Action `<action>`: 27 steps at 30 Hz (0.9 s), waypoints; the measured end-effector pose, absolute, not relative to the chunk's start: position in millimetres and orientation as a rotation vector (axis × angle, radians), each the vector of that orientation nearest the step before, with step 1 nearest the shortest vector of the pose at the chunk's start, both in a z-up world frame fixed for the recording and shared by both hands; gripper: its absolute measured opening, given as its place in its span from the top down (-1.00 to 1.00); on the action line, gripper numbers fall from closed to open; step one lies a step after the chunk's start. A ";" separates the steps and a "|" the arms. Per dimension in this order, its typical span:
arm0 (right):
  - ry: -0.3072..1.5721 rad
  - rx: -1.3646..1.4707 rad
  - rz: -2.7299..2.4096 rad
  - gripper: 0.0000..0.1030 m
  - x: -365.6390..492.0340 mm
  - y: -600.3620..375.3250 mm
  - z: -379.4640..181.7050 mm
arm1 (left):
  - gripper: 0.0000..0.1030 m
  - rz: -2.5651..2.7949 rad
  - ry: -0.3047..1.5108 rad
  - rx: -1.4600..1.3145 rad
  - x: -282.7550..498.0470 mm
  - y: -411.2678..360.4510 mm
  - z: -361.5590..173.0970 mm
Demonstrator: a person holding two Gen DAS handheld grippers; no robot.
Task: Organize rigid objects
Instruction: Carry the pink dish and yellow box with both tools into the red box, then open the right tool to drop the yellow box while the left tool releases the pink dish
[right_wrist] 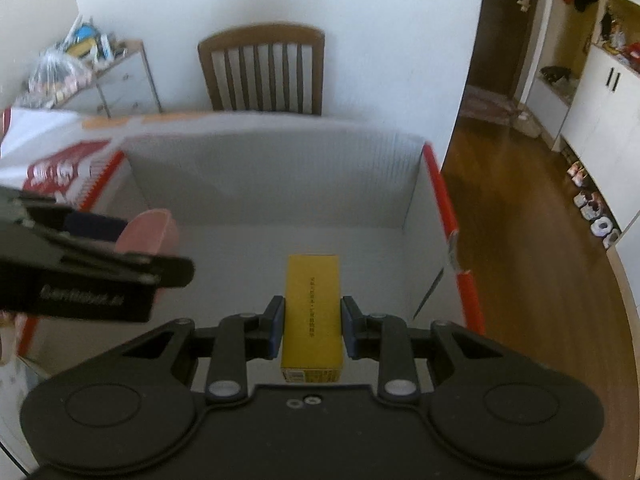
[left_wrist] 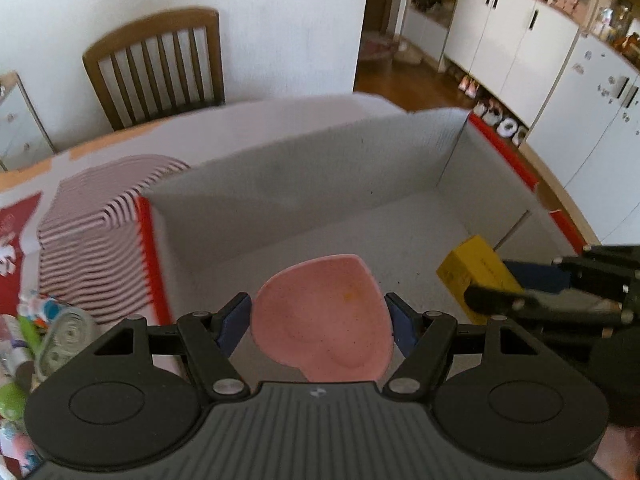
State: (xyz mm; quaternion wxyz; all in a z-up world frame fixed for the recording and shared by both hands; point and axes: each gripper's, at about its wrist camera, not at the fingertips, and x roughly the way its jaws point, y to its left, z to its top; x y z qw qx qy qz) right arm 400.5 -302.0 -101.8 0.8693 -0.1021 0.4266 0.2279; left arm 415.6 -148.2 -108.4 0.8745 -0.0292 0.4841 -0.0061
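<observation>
Left tool (left_wrist: 318, 316) grips a pink heart-shaped ceramic dish (left_wrist: 324, 320) between its pads; right tool (right_wrist: 312, 328) clamps a small yellow cardboard box (right_wrist: 312, 316), both over the open white carton (right_wrist: 280, 168) (red-edged).

A pink heart-shaped dish (left_wrist: 326, 316), shallow and glossy with a small orange fleck on its inner face, sits between the left fingers (left_wrist: 234, 322), its two side edges against the blue pads and its rounded lobes reaching forward past the fingertips. A yellow rectangular box (right_wrist: 312, 312), long and narrow with a line of small dark print along its top face, lies lengthwise between the right fingers (right_wrist: 275, 328), pressed on both long sides, its far end jutting ahead of the fingertips.
</observation>
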 end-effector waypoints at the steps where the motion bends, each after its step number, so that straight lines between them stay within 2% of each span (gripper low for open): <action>1: 0.906 -0.223 0.483 0.46 403.1 -300.0 -106.0 | -0.40 -0.010 1.031 -0.061 421.8 -149.8 -113.3; 12: 0.976 -0.301 0.497 0.47 415.2 -291.7 -124.5 | -0.40 -0.021 1.151 0.069 460.2 -178.6 -141.7; 22: 1.046 -0.314 0.489 0.46 418.1 -291.0 -134.1 | -0.41 -0.026 1.263 0.034 472.2 -171.3 -161.5; 27: 1.051 -0.302 0.486 0.44 419.9 -290.4 -132.3 | -0.42 -0.026 1.258 0.053 469.6 -172.8 -163.2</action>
